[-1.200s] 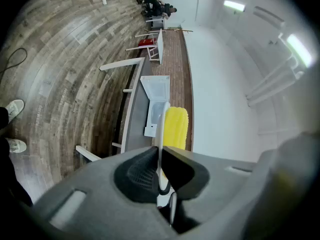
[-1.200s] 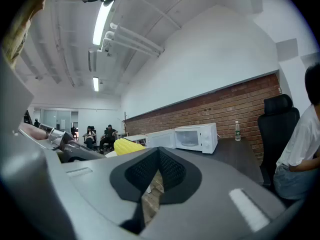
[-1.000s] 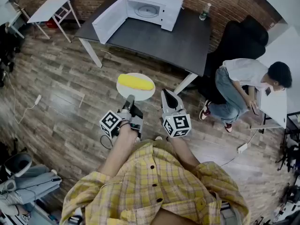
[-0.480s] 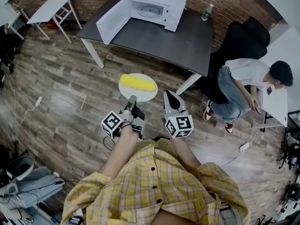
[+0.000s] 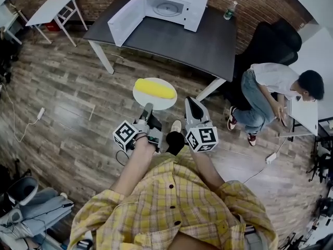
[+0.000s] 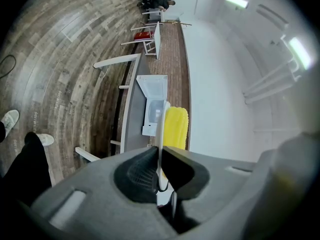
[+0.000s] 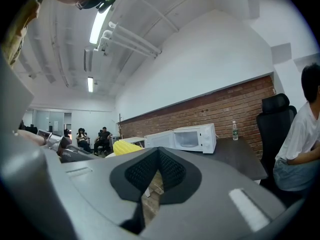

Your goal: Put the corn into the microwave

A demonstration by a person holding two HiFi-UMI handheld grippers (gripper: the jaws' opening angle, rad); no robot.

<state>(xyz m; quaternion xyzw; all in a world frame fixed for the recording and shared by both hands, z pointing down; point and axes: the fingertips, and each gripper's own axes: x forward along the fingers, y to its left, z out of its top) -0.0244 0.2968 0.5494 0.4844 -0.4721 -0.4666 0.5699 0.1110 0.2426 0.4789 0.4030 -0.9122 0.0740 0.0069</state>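
A yellow corn cob [image 5: 154,89] lies on a round white plate [image 5: 169,101] carried above the wooden floor. My left gripper [image 5: 147,110] is shut on the plate's near rim. In the left gripper view the plate [image 6: 161,125] shows edge-on between the jaws, with the corn [image 6: 176,128] beside it. My right gripper [image 5: 193,107] hangs just right of the plate, shut and holding nothing. The white microwave [image 5: 174,5] stands on the dark table [image 5: 197,46] ahead, its door [image 5: 125,20] swung open to the left. The right gripper view shows the microwave [image 7: 187,138] and the corn [image 7: 125,146].
A person [image 5: 276,85] sits at the right beside a black chair [image 5: 268,43]. A bottle [image 5: 227,12] stands on the table right of the microwave. A white folding table [image 5: 52,8] stands at the far left. A cable [image 5: 23,124] trails over the floor.
Both grippers and the plate with the corn have moved a little toward the table. A dark trouser leg and a shoe now show between the grippers.
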